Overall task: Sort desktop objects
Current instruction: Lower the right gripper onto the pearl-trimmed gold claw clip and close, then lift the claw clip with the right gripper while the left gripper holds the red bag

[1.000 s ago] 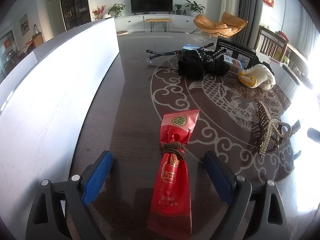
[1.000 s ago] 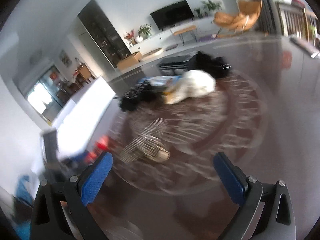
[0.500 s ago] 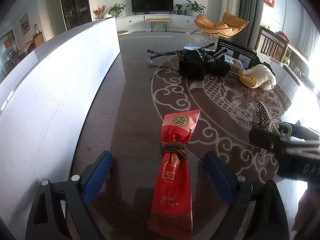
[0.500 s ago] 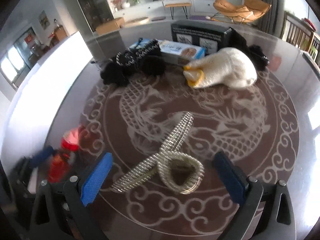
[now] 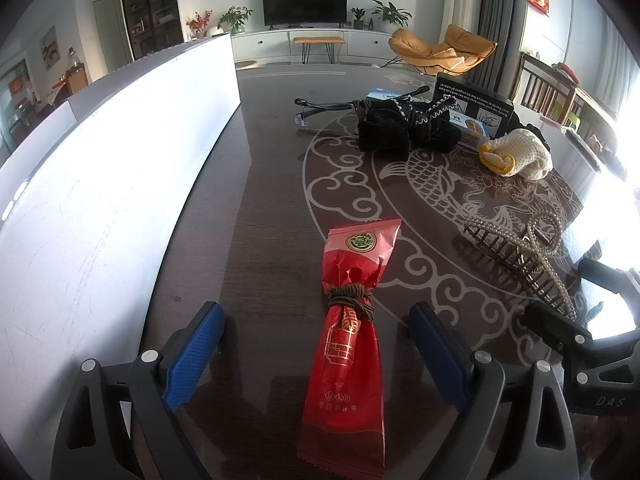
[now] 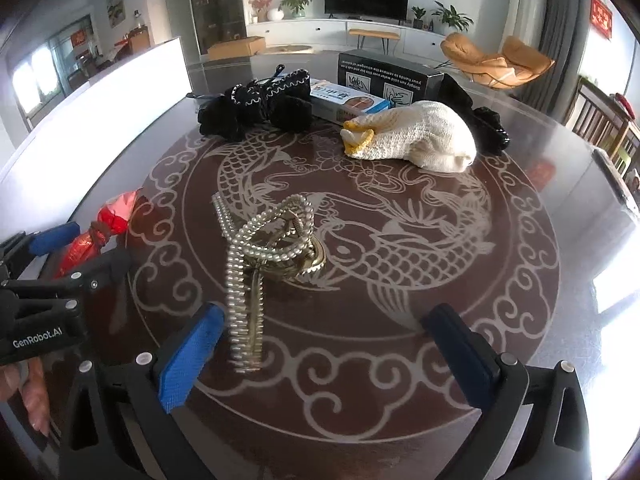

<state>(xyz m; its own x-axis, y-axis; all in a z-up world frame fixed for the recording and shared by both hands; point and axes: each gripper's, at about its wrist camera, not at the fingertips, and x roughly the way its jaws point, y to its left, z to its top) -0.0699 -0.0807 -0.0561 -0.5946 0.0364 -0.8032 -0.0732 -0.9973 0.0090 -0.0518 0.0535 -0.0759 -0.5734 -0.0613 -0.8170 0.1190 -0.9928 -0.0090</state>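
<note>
My right gripper (image 6: 324, 344) has come in low over the pearl hair claw (image 6: 260, 264) since a second ago, when its view was a tilted blur; the left gripper (image 5: 316, 354) hasn't shifted. Right jaws stand wide open, holding nothing, with the claw's long toothed end reaching in between them, closer to the left blue pad, and I can't tell if it touches. Left jaws are also wide open around the lower half of the red snack packet (image 5: 352, 328) (knotted brown cord at its middle), pads clear of it on both sides. Taking the claw as anchor: the packet lies to its left, the cream knit glove (image 6: 416, 140) beyond it to the right, the black knit bundle (image 6: 260, 104) beyond it to the left, with a blue-and-white box (image 6: 348, 98) and a black carton (image 6: 384, 78) behind those. All sit on the dark table with the fish pattern (image 6: 400, 248); a white board (image 5: 100, 184) stands well left of the claw.
</note>
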